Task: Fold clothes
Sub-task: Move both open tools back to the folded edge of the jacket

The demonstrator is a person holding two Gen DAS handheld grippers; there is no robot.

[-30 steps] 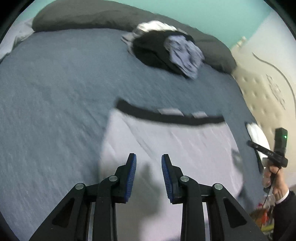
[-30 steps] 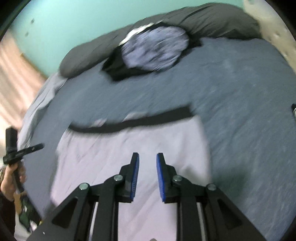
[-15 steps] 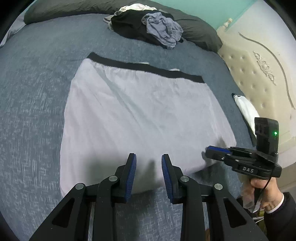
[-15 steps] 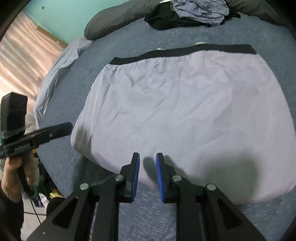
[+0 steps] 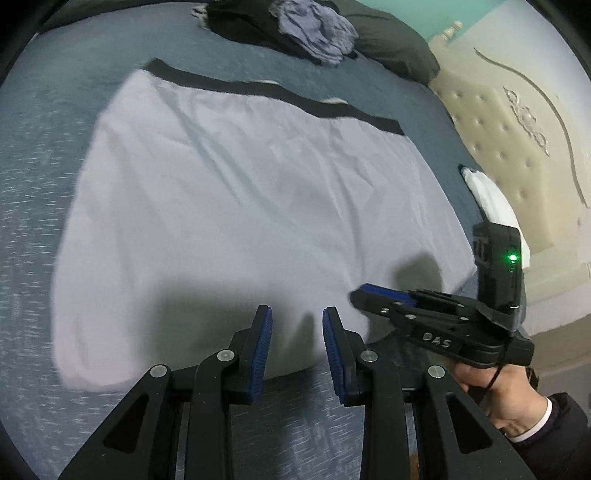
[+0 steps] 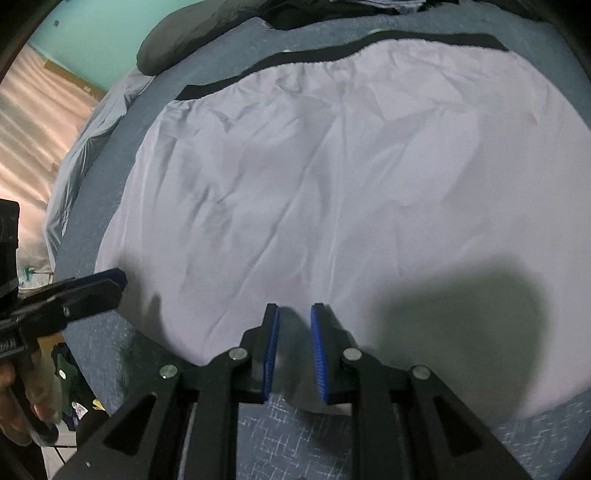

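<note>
Bed: a wide bed [image 5: 33,177] under a blue-grey heathered cover fills both views.
Garment: a pale lilac-white garment [image 5: 240,206] with a black waistband [image 5: 258,88] lies spread flat in the middle of the bed, waistband at the far edge, hem toward the cameras; light creases run across it.
Left tongs: the left tongs [image 5: 297,345] hang over the near hem, left of the hem's middle, pointing steeply down. The blue pads [image 5: 261,350] stand apart with a clear gap; cloth shows through the gap, but nothing is pinched.
Right tongs: the right tongs [image 6: 294,349] hover at the near hem further right, also pointing steeply down. The pads sit closer together than the left pair, with a narrow gap, and no cloth is gripped. Whether the tips touch the fabric cannot be told.
Right hand: a hand [image 5: 491,391] in a dark sleeve with a white cuff grips the handle.
Laundry pile: dark and blue-grey clothes [image 5: 314,29] are heaped at the far end, against a grey pillow [image 5: 395,51].
Far right: a cream tufted headboard [image 5: 524,147] borders the bed.
</note>
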